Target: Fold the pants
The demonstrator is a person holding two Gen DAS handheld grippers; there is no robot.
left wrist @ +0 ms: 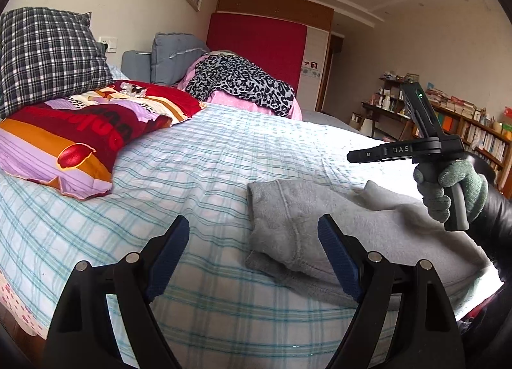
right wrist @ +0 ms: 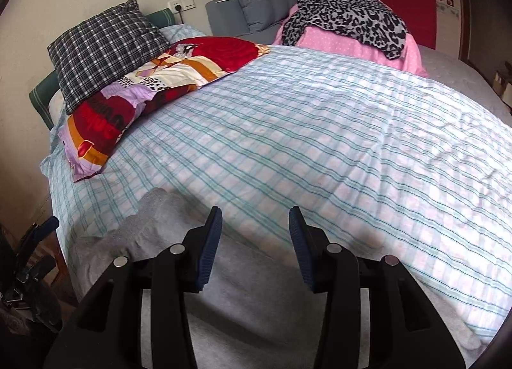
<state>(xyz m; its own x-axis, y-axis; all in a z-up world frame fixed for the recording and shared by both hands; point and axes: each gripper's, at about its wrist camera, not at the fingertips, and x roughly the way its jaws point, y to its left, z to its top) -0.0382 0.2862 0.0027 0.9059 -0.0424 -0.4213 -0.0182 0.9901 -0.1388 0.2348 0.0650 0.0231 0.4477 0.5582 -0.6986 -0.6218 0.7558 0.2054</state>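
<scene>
pants (left wrist: 336, 234): grey fleece, lying folded over on the near edge of the bed (left wrist: 224, 151), a doubled thick end toward the middle and the rest running off to your right. Nothing's holding them right now.

fold state: looks partway to me. There's one bulky fold, but the top layer sits skewed over the lower one, so I'd guess another fold or a tidy-up is left.

left gripper (left wrist: 252, 250): wide open and empty, hanging just above the bed with one pad (left wrist: 336, 257) over the thick end of the pants and the other over bare sheet. If you close from here you'll likely pinch only the top layer, or drag sheet along with it.

right gripper (right wrist: 254, 244): jaws partly apart, nothing between them, and it's above the long grey stretch of the pants near the bed's edge. In the left view your gloved hand (left wrist: 454, 189) has it lifted clear.

slip risk: fleece is thick and springy, so a shallow bite will probably let the fold pop open once you lift.

edge risk: the pants sit right at the bed's near edge, so a pull toward you could slide the loose part off.

clutter: pillow (left wrist: 80, 145) and the leopard throw (left wrist: 240, 84) are well apart, no worry there.
</scene>
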